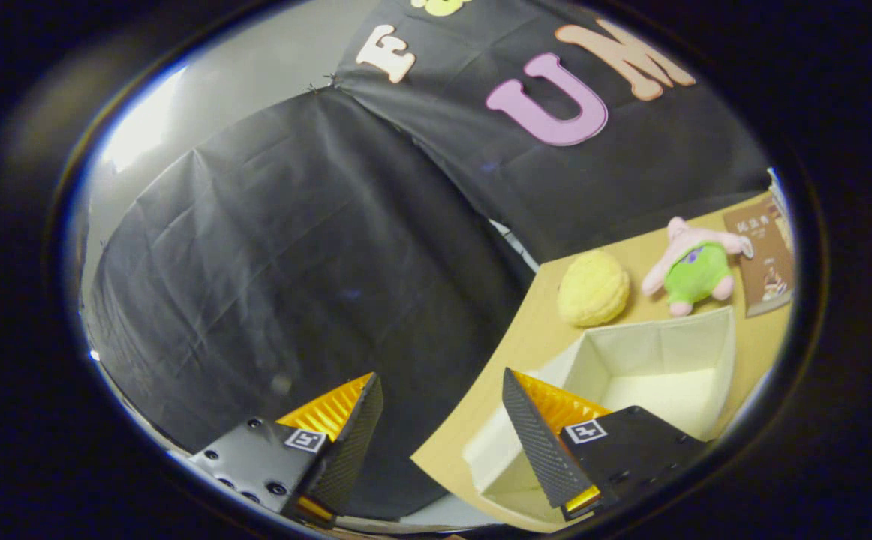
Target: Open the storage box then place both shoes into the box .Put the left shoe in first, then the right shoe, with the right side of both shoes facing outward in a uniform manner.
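Fingers (376, 420) of the gripper (442, 390) are standing spread apart, gripping nothing. Behind the right one, an open white storage box (695, 341) is sitting on the wooden table (533, 330). Beyond the box, a yellow plush ball (593, 289), a pink and green plush toy (695, 266) and a brown booklet (766, 259) are lying near the black cloth wall (293, 262).

Creased black cloth (293, 247) drapes the booth's wall beside a tan wooden table (533, 330), bright light (139, 127) glaring above.
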